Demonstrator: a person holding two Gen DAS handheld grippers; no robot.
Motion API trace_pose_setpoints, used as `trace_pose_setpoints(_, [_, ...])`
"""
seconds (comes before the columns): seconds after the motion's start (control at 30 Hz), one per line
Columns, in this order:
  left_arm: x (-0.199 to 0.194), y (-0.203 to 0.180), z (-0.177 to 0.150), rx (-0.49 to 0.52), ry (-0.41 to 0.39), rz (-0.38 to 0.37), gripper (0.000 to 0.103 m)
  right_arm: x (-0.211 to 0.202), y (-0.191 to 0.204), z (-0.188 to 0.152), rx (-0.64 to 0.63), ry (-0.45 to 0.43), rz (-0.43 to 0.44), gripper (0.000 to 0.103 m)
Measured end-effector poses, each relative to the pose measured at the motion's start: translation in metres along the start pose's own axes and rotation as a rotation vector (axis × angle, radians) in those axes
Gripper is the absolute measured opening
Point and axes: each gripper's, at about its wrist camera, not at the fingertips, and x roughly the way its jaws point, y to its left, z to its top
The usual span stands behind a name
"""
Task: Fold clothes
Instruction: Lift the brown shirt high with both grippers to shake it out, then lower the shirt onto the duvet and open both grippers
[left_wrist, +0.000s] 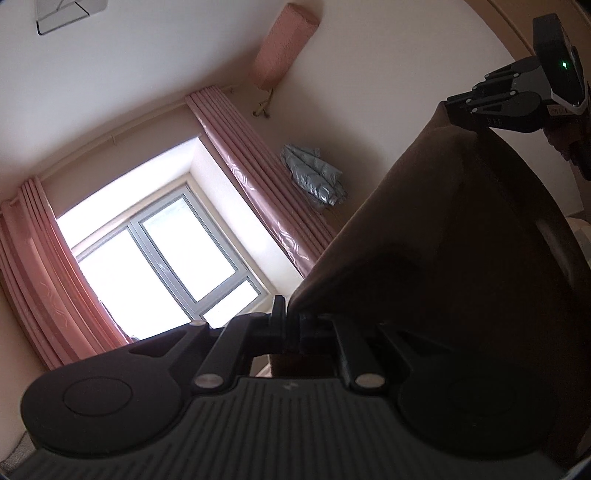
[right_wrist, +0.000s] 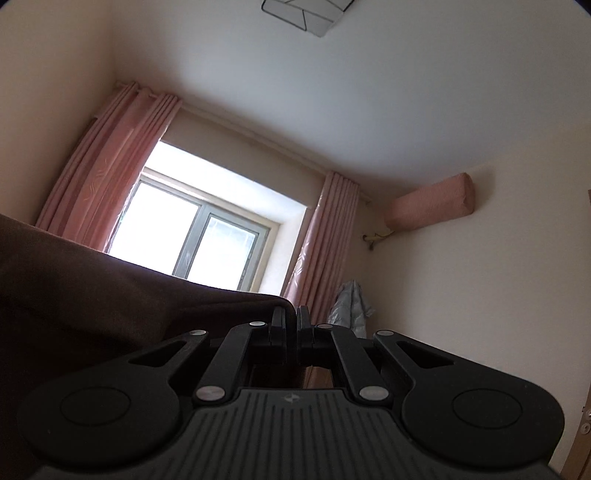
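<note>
A dark brown garment (left_wrist: 443, 240) is held up in the air, stretched between both grippers. My left gripper (left_wrist: 291, 314) is shut on one top corner of it. My right gripper (right_wrist: 293, 314) is shut on the other top corner; the cloth (right_wrist: 92, 280) hangs away to the left in the right wrist view. The right gripper also shows in the left wrist view (left_wrist: 458, 107), at the upper right, pinching the cloth's far corner. Both cameras point up toward the ceiling. The lower part of the garment is hidden.
A bright window (right_wrist: 207, 232) with pink curtains (right_wrist: 107, 158) faces me. A pink-covered air conditioner (right_wrist: 432, 206) sits high on the wall. A grey puffer jacket (left_wrist: 314, 177) hangs by the curtain. A ceiling lamp (right_wrist: 310, 11) is overhead.
</note>
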Motion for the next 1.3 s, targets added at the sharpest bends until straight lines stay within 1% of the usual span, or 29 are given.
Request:
trace_pose_setpoints(0.1, [0.073, -0.002, -0.035, -0.034, 0.120, -0.055, 0.008, 0.054, 0.020, -0.032, -0.021, 0.096, 0.042, 0.002])
trace_pose_setpoints(0.2, [0.168, -0.005, -0.083, -0.092, 0.294, -0.104, 0.008, 0.123, 0.051, -0.082, -0.060, 0.222, 0.116, 0.002])
trace_pose_setpoints(0.33, [0.311, -0.016, -0.157, -0.175, 0.553, -0.130, 0.007, 0.233, 0.101, -0.181, -0.148, 0.446, 0.245, 0.002])
trace_pose_setpoints(0.4, [0.372, -0.023, -0.190, -0.188, 0.647, -0.134, 0.006, 0.286, 0.128, -0.230, -0.179, 0.556, 0.313, 0.002])
trace_pose_setpoints(0.47, [0.434, -0.022, -0.215, -0.193, 0.725, -0.122, 0.006, 0.336, 0.153, -0.272, -0.209, 0.637, 0.376, 0.002])
trace_pose_setpoints(0.5, [0.455, -0.023, -0.228, -0.205, 0.757, -0.119, 0.006, 0.359, 0.165, -0.291, -0.229, 0.667, 0.405, 0.002])
trace_pose_setpoints(0.57, [0.481, -0.030, -0.249, -0.233, 0.814, -0.111, 0.006, 0.397, 0.186, -0.324, -0.257, 0.713, 0.456, 0.002])
trace_pose_setpoints(0.63, [0.503, -0.036, -0.268, -0.254, 0.866, -0.100, 0.006, 0.433, 0.204, -0.347, -0.274, 0.749, 0.501, 0.002])
trace_pose_setpoints(0.7, [0.517, -0.050, -0.289, -0.253, 0.907, -0.088, 0.008, 0.462, 0.221, -0.368, -0.303, 0.768, 0.541, 0.002])
trace_pose_setpoints(0.77, [0.530, -0.065, -0.314, -0.277, 0.976, -0.087, 0.016, 0.486, 0.237, -0.388, -0.322, 0.799, 0.577, 0.002])
trace_pose_setpoints(0.8, [0.536, -0.072, -0.327, -0.293, 1.015, -0.088, 0.028, 0.494, 0.247, -0.403, -0.336, 0.830, 0.593, 0.002])
trace_pose_setpoints(0.83, [0.540, -0.078, -0.340, -0.310, 1.052, -0.082, 0.035, 0.496, 0.254, -0.421, -0.342, 0.872, 0.606, 0.003])
trace_pose_setpoints(0.87, [0.540, -0.082, -0.350, -0.329, 1.082, -0.073, 0.035, 0.497, 0.259, -0.438, -0.342, 0.923, 0.612, 0.010])
trace_pose_setpoints(0.9, [0.536, -0.085, -0.357, -0.352, 1.102, -0.064, 0.035, 0.498, 0.265, -0.453, -0.344, 0.979, 0.616, 0.039])
trace_pose_setpoints(0.93, [0.528, -0.085, -0.361, -0.385, 1.118, -0.053, 0.035, 0.494, 0.268, -0.466, -0.353, 1.022, 0.601, 0.054])
trace_pose_setpoints(0.97, [0.518, -0.082, -0.365, -0.426, 1.129, -0.042, 0.035, 0.488, 0.267, -0.473, -0.354, 1.039, 0.594, 0.065])
trace_pose_setpoints(1.07, [0.463, -0.066, -0.365, -0.574, 1.129, -0.004, 0.035, 0.468, 0.239, -0.469, -0.270, 1.046, 0.578, 0.069])
trace_pose_setpoints(1.13, [0.411, -0.058, -0.364, -0.675, 1.141, 0.012, 0.036, 0.451, 0.205, -0.456, -0.130, 1.067, 0.558, 0.074])
trace_pose_setpoints(1.17, [0.384, -0.056, -0.363, -0.720, 1.152, 0.015, 0.036, 0.440, 0.186, -0.451, -0.044, 1.091, 0.555, 0.077])
trace_pose_setpoints(1.23, [0.329, -0.059, -0.366, -0.776, 1.189, 0.012, 0.036, 0.412, 0.147, -0.439, 0.120, 1.163, 0.560, 0.077])
trace_pose_setpoints(1.3, [0.275, -0.068, -0.368, -0.814, 1.235, -0.007, 0.035, 0.375, 0.117, -0.433, 0.233, 1.248, 0.575, 0.077])
